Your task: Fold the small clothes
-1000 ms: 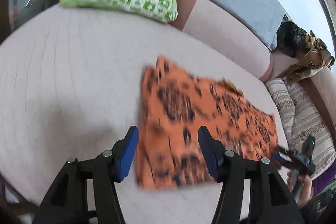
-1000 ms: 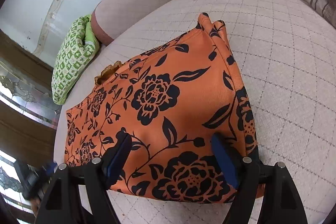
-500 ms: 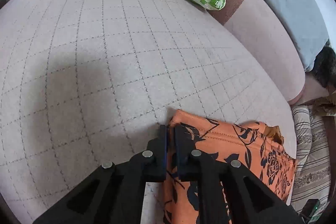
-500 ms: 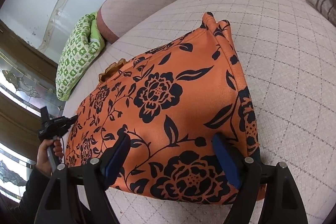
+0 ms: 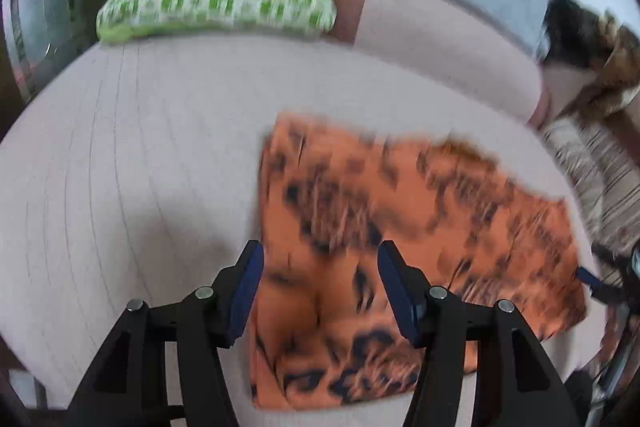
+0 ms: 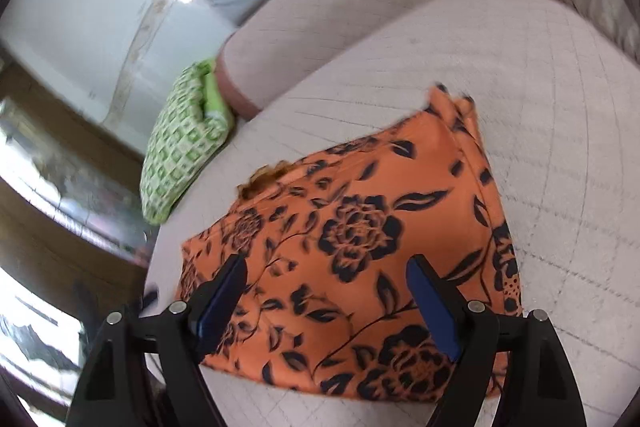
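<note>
From the left wrist view, the left tongs point(image 5: 320, 277) now stand wide open above the near end of the orange flowered cloth point(image 5: 400, 247), holding nothing; half a second ago they were pinched shut on its corner. So the corner has been let go, and the tongs have pulled back and up. The picture is smeared with motion. The cloth lies flat as a rough rectangle on the pale quilted bed point(image 5: 140, 167), with the green pillow point(image 5: 224, 3) well apart at the far side.

From the right wrist view, the right tongs point(image 6: 326, 291) hang open over the cloth point(image 6: 360, 247), as they did before, gripping nothing. The cloth lies near the bed's point(image 6: 540, 107) near edge, one side seam doubled over at the right.

I judge one fold laid down and released; the next fold needs a fresh grip on an edge.
</note>
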The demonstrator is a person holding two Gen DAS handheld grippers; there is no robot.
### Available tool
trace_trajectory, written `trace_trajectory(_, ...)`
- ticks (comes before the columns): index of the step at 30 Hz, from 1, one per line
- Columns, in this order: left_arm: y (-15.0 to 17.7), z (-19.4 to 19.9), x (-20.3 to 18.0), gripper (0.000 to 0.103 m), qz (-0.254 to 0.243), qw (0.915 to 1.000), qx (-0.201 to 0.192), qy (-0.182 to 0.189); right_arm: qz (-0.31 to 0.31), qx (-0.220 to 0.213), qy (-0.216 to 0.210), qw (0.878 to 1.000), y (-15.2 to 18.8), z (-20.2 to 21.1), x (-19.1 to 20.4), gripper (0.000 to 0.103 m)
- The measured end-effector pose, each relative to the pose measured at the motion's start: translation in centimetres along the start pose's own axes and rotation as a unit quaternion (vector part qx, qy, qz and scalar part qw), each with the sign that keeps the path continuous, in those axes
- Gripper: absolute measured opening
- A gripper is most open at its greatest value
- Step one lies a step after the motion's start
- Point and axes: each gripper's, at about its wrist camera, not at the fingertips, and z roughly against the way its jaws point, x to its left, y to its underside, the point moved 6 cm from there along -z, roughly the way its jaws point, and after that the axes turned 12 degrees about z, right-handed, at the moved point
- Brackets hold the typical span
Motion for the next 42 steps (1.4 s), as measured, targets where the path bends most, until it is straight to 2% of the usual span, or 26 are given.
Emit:
trace_trajectory(1, 0.9, -1.5, 0.5, 0.06, -0.004, 0.9994, 0.024, -0.024, -0.035, 0.014, 0.006, 0.999, 0.5, -1.0, -1.7, 0.085)
trace_trajectory(2, 1.8, -2.7, 1.3, 0.061, -0.001, 0.9985, 0.039, -0.039, -0.063, 0.001, -0.013, 0.998, 0.4, -1.0, -2.4, 0.085)
trace_trajectory(3, 1.9, -2.1, 1.3, 0.062, -0.001, 0.9995, 0.015, -0.029, -0.075, 0.0, -0.017, 0.997, 0.0, -0.5, -2.3, 0.085)
trace_trajectory(4, 1.9, -1.5, 1.2, 0.062, -0.005, 0.9994, 0.009, -0.033, -0.077, 0.004, -0.023, 0.997, -0.6, 0.0, -1.7, 0.085)
trace_trajectory(6, 1.7, -0.4, 0.9, 0.061, -0.001, 0.9998, 0.003, -0.022, -0.028, -0.008, -0.037, 0.999, -2.5, 1.2, 0.6, 0.085)
trace_trajectory(7, 1.6, 0.1, 0.8, 0.062, -0.004, 0.9998, -0.005, -0.018, 0.002, -0.016, -0.028, 0.999, -3.6, 1.5, 1.4, 0.085)
trace_trajectory(9, 1.3, 0.8, 0.5, 0.062, -0.014, 0.9994, -0.022, -0.021, 0.019, -0.024, -0.023, 0.999, -5.3, 1.4, 1.9, 0.085)
trace_trajectory(13, 2.0, -0.6, 0.7, 0.062, -0.019, 0.9992, 0.002, -0.034, -0.032, -0.029, -0.052, 0.998, -8.9, -1.9, -0.7, 0.085)
trace_trajectory(14, 2.0, -1.3, 0.7, 0.062, -0.014, 0.9991, 0.008, -0.039, -0.044, -0.023, -0.046, 0.998, -9.3, -3.2, -2.1, 0.085)
trace_trajectory(15, 2.0, -1.5, 0.9, 0.062, -0.007, 0.9992, 0.011, -0.038, -0.075, -0.001, -0.019, 0.997, -9.2, -5.1, -4.7, 0.085)
trace_trajectory(16, 2.0, -1.3, 1.0, 0.062, -0.005, 0.9993, 0.01, -0.036, -0.114, 0.012, -0.016, 0.993, -8.7, -6.4, -6.7, 0.085)
trace_trajectory(18, 1.9, -0.8, 1.0, 0.062, -0.008, 0.9993, 0.012, -0.036, -0.156, -0.033, -0.05, 0.986, -8.9, -5.3, -7.6, 0.084)
trace_trajectory(20, 1.7, -0.7, 1.1, 0.062, -0.009, 0.9992, 0.01, -0.037, -0.122, -0.033, -0.039, 0.991, -9.1, -3.8, -5.8, 0.084)
trace_trajectory(22, 1.5, -0.7, 1.0, 0.062, -0.011, 0.9991, 0.007, -0.04, -0.063, -0.037, -0.042, 0.996, -8.3, -1.6, -2.9, 0.084)
trace_trajectory(24, 1.5, -0.8, 0.7, 0.062, -0.009, 0.9992, 0.005, -0.039, -0.019, -0.027, -0.057, 0.998, -6.2, 0.5, 0.0, 0.084)
trace_trajectory(27, 1.8, 0.4, 0.7, 0.062, -0.011, 0.9992, 0.002, -0.038, 0.009, -0.014, -0.078, 0.997, -1.8, 2.4, 2.5, 0.086)
trace_trajectory(29, 2.2, 1.1, 0.5, 0.062, -0.017, 0.999, 0.001, -0.041, 0.024, 0.01, -0.058, 0.998, 0.9, 2.0, 2.2, 0.087)
trace_trajectory(30, 2.1, 1.0, 0.0, 0.062, -0.019, 0.999, 0.001, -0.04, 0.019, 0.03, -0.015, 0.999, 2.1, 1.3, 0.8, 0.087)
trace_trajectory(31, 2.2, 1.2, -0.2, 0.063, -0.019, 0.999, 0.0, -0.039, 0.002, 0.046, 0.009, 0.999, 2.9, 0.5, -0.5, 0.087)
trace_trajectory(32, 2.3, 1.7, -0.4, 0.063, -0.02, 0.9991, -0.001, -0.038, -0.019, 0.041, -0.005, 0.999, 3.2, 0.4, -1.1, 0.086)
trace_trajectory(34, 2.4, 2.7, -0.7, 0.064, -0.026, 0.999, -0.008, -0.034, -0.046, 0.021, -0.007, 0.999, 2.6, 1.8, -0.7, 0.086)
trace_trajectory(36, 2.4, 3.5, -1.0, 0.067, -0.03, 0.9985, -0.023, -0.038, -0.024, -0.005, -0.028, 0.999, 1.9, 3.5, 1.2, 0.086)
trace_trajectory(38, 2.5, 3.9, -1.1, 0.067, -0.028, 0.9987, -0.025, -0.034, 0.005, -0.019, -0.025, 0.999, 1.8, 4.3, 2.2, 0.087)
trace_trajectory(40, 2.7, 4.1, -1.2, 0.067, -0.026, 0.999, -0.022, -0.03, -0.003, 0.0, -0.011, 1.0, 2.7, 3.2, 0.9, 0.089)
trace_trajectory(41, 2.7, 4.1, -1.3, 0.067, -0.027, 0.999, -0.021, -0.03, -0.022, 0.022, 0.007, 0.999, 3.4, 1.9, -0.5, 0.089)
trace_trajectory(42, 2.8, 4.2, -1.4, 0.067, -0.028, 0.999, -0.02, -0.03, -0.051, 0.029, 0.001, 0.998, 4.2, 1.4, -2.2, 0.087)
